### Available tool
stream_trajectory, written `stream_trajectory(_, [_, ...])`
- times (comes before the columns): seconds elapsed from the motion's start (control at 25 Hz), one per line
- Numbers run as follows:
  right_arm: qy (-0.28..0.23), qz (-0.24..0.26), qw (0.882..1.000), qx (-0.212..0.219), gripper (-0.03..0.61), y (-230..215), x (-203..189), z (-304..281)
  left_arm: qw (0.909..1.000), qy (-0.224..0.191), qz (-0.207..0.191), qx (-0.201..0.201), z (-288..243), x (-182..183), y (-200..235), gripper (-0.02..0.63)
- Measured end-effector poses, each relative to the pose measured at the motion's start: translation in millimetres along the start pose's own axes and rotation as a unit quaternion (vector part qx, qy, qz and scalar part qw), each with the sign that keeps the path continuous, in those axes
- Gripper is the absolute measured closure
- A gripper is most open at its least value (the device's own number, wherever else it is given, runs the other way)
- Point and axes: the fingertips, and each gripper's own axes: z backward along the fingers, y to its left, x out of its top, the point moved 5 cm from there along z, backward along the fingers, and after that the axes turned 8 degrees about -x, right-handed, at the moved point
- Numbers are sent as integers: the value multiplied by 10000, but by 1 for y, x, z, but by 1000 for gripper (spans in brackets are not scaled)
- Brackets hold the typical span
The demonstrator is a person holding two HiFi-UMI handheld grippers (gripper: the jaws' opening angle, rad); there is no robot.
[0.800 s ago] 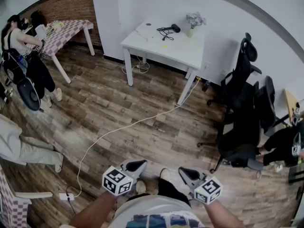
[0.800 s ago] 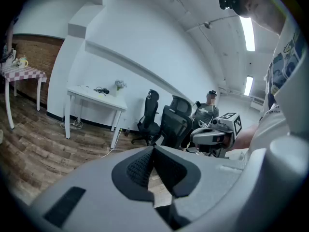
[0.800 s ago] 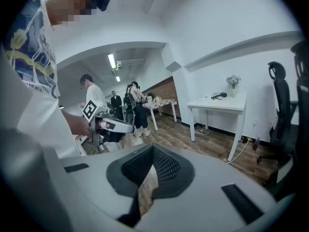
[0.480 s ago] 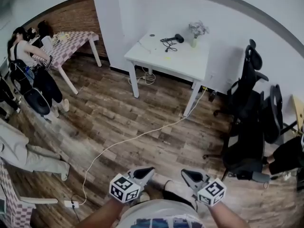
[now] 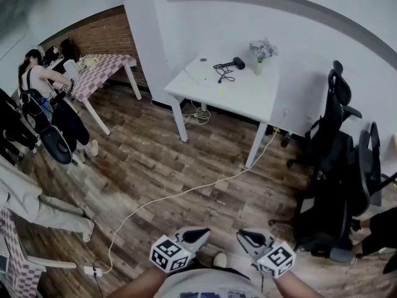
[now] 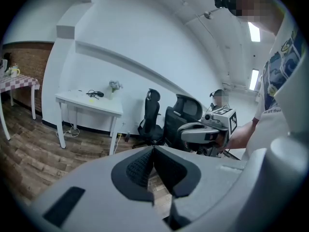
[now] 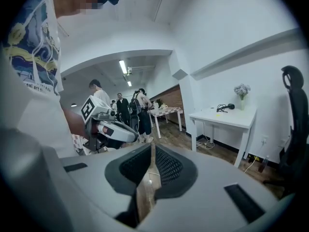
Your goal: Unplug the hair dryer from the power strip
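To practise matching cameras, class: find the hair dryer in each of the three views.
Head view: hair dryer on the white table, top centre.
Left gripper view: on the table, left of centre.
Right gripper view: on the table, right.
Shared landmark: the flower vase beside it.

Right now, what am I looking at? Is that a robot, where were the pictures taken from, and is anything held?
No robot: a person holds a two-jaw tool in each hand, the left gripper and the right gripper. The head view comes from a camera on the person's head, looking down. The two gripper views come from cameras riding on each tool, looking along its jaws. Both pairs of jaws are shut and hold nothing. Across the room a white table bears a black hair dryer and a vase. A white cable runs over the wooden floor to what looks like a power strip at lower left.
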Motion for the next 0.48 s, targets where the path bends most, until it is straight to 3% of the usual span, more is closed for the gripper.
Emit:
stream_trajectory(0.04, [-23,-51,10000,29,544,-6,-1,-2,10000,12,15,46,-5,1,1,611])
stream_trajectory(0.16, [1,-213,9998,30,548,-26,-6,-6,9999,51,64,107,-21,6,8,609])
stream_trajectory(0.48, [72,-262,9996,-92,529,-80,-11,-50,9999,-28,18,153,-54,32,72,609])
